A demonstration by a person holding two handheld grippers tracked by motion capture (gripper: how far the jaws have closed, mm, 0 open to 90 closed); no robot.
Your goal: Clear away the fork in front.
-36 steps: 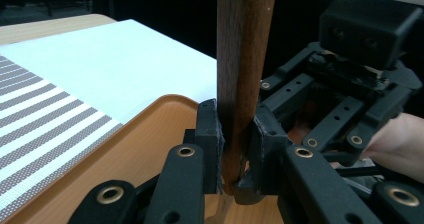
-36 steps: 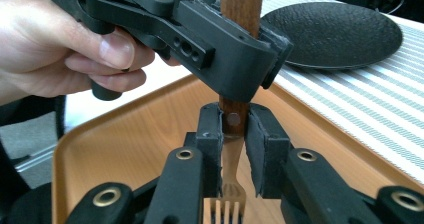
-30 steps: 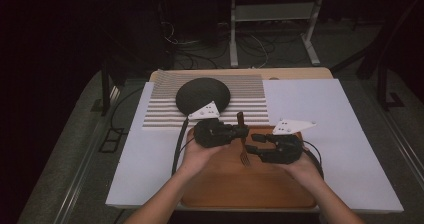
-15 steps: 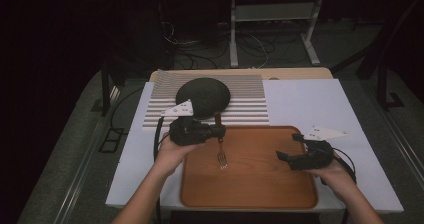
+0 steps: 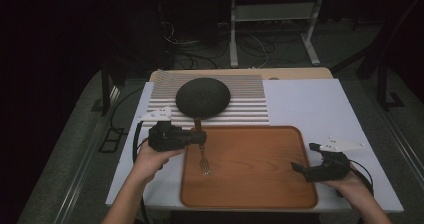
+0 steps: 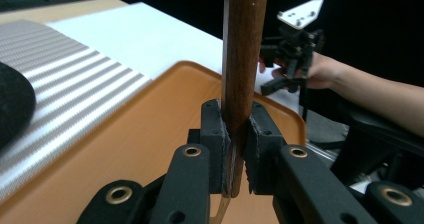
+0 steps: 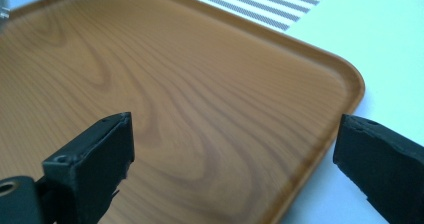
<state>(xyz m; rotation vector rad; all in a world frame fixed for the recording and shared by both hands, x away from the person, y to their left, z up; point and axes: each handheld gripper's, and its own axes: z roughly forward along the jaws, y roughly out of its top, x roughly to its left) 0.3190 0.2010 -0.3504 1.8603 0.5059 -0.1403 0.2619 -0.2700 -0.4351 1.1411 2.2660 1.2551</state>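
One gripper, the left gripper (image 5: 199, 137), was clenched on the wooden handle of a fork (image 5: 202, 154) hanging tines-down over the tray (image 5: 260, 184), while the right gripper (image 5: 305, 159), jaws just spread and empty, waited at the tray's right edge; laying the fork down seemed next

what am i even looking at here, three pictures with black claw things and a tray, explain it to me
A person sits at a table holding a hand-held gripper in each hand. The high view looks down from above; the other two pictures come from cameras riding on each gripper. The left gripper is shut on a fork by its wooden handle, tines down over a wooden tray. The right gripper is open with nothing between its jaws, by the tray's right edge; those jaws have just been opening. Behind the tray lie a striped mat and a dark round plate.
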